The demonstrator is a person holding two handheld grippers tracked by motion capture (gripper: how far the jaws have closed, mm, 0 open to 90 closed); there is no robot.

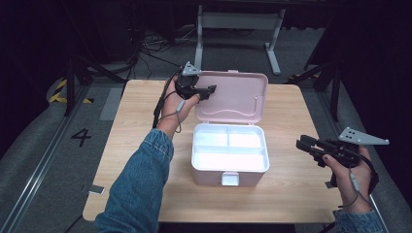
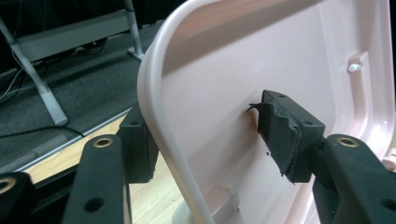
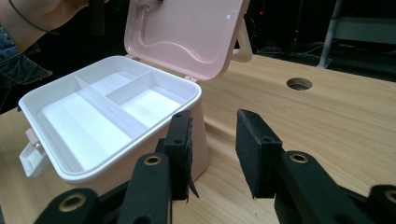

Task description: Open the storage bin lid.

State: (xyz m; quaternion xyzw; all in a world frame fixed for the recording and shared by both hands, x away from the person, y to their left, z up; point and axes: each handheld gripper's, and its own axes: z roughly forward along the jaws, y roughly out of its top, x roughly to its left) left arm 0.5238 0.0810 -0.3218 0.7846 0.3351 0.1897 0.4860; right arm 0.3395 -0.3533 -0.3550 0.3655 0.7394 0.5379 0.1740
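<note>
Pink box (image 1: 228, 167) sits mid-table, lid (image 1: 233, 97) up and open, white tray w/ compartments inside. Left of box: dark floor w/ a painted 4 (image 1: 81, 137) and yellow-black tape (image 1: 60, 92). Left gripper (image 1: 206, 92) at lid's left edge, jaws straddling the rim (image 2: 154, 107), parted, pads not pressing it. Behind box: grey desk frame (image 1: 238, 22), cables on floor. Wooden table (image 1: 291, 194), light grain, round hole (image 3: 299, 84) beyond box. Right gripper (image 1: 303, 145) right of box, jaws apart, nothing between.
</note>
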